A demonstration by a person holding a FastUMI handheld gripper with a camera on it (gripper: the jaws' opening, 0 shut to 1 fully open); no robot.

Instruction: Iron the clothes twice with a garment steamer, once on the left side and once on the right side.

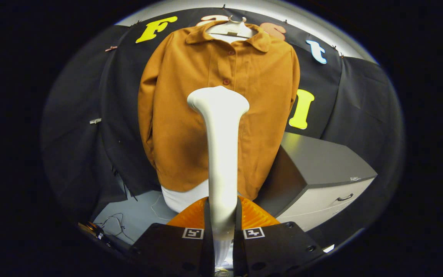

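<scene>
A brown buttoned jacket [190,115] hangs on a white hanger [231,27] against the black cloth wall, a white garment's hem [181,198] showing below it. My gripper [221,231] is shut on the handle of a white garment steamer [221,154], both fingers pressing its sides. The steamer stands upright between the fingers, and its wide head [218,100] is in front of the jacket's button line at mid-chest. Whether the head touches the cloth I cannot tell. An orange part of the steamer [256,217] shows just beyond the fingers.
A grey cabinet with a drawer handle [321,181] stands to the right of the jacket, close to its lower edge. Cables [114,225] lie on the grey floor at the lower left. Black cloth covers the wall all around.
</scene>
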